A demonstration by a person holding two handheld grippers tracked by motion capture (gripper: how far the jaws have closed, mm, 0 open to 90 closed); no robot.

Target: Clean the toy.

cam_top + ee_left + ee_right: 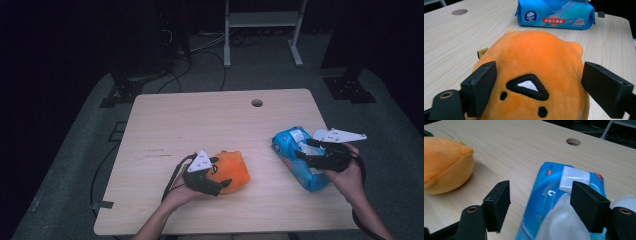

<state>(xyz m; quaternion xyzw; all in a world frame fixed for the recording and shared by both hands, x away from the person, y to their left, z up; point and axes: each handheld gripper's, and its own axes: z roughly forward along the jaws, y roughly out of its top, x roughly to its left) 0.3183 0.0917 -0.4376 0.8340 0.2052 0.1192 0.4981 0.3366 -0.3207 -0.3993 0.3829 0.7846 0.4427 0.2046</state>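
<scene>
Left gripper [536, 85] straddles round orange plush toy [534, 65]; glossy blue wipes pack [555, 15] beyond.

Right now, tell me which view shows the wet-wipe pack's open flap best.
The right gripper view: the wet-wipe pack lies close, flap peeled back, a wipe exposed. The high view shows it small; the left gripper view shows its printed side.

Wooden table [200, 120], round hole [257, 103]; white metal frame [262, 20] behind
</scene>
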